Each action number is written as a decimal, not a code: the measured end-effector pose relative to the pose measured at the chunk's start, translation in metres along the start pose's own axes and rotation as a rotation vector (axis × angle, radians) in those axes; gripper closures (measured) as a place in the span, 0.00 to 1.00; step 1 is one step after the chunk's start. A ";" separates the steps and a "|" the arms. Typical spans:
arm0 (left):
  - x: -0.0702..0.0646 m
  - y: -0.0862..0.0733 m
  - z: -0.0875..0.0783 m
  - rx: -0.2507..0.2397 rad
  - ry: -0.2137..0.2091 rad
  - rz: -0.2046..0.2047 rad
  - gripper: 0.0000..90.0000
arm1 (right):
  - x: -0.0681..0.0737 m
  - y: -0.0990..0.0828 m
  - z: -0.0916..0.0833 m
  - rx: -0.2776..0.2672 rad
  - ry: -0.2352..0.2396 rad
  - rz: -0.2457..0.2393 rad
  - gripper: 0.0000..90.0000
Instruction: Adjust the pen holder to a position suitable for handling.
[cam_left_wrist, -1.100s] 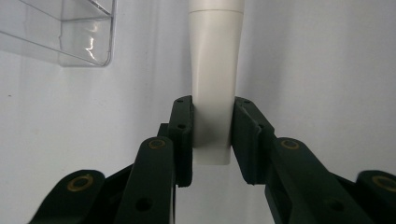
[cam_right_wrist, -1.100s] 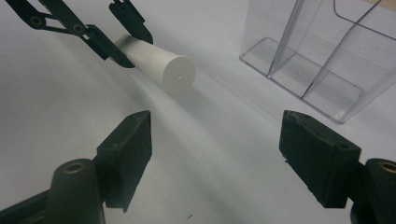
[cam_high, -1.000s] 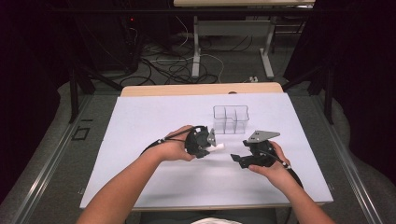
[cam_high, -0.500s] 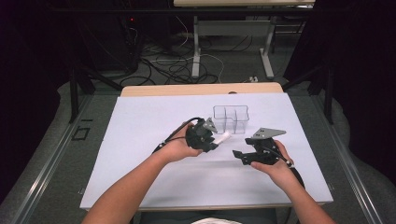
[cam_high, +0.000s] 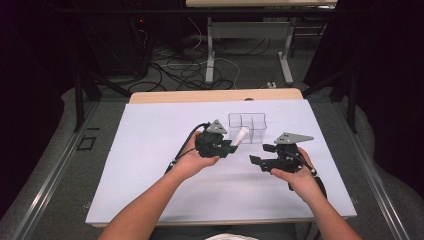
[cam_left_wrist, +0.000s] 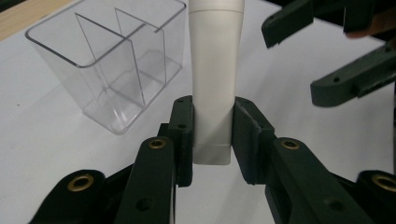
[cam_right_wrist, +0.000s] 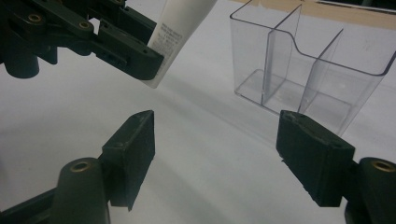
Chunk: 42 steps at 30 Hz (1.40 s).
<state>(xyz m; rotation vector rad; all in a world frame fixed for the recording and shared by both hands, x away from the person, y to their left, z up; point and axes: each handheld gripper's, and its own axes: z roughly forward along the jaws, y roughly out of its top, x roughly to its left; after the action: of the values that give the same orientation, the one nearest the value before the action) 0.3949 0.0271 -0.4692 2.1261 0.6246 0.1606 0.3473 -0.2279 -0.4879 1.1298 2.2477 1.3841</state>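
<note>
1. white sheet (cam_high: 150, 165) covers most of the table, with a strip of pale wood (cam_high: 215, 95) showing along its far edge; beyond that, the floor is dark with loose cables (cam_high: 190, 70) and the legs of another table (cam_high: 210, 50).
2. the person's two forearms come in from the near side, one hand on each tool, both over the middle of the sheet.
3. clear plastic organizer (cam_high: 247, 127), split by upright dividers into open-topped compartments, stands on the sheet toward the far side, between and beyond the two tools; every compartment i can see into looks empty (cam_left_wrist: 112, 70) (cam_right_wrist: 303, 65).
4. the left gripper (cam_high: 231, 148) is clamped on the flat crimped end of a white tube (cam_high: 241, 136); in its own view the two black jaws press either side of the tube (cam_left_wrist: 214, 84), which points away toward the organizer and sits off the sheet, just beside the box but not inside it.
5. the right gripper (cam_high: 256, 161) sits near the left one, its jaws spread wide with nothing between them, bare sheet showing in the gap (cam_right_wrist: 215, 154).
6. small printed text runs down the tube's side in the right gripper view (cam_right_wrist: 175, 28), too fine for me to read.
</note>
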 end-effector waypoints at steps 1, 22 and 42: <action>0.000 0.000 0.000 -0.022 0.003 -0.009 0.80 | 0.000 0.001 0.000 -0.002 0.004 0.003 0.31; -0.008 -0.004 -0.001 -0.210 0.047 -0.099 0.80 | -0.005 0.039 -0.002 -0.136 0.046 0.118 0.40; -0.008 -0.009 0.011 -0.233 0.051 -0.119 0.80 | -0.009 0.055 0.009 -0.166 0.099 0.256 0.45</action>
<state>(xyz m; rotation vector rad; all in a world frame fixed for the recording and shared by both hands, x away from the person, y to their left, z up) 0.3878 0.0197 -0.4818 1.8607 0.7249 0.2116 0.3846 -0.2158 -0.4471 1.3542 2.0598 1.7250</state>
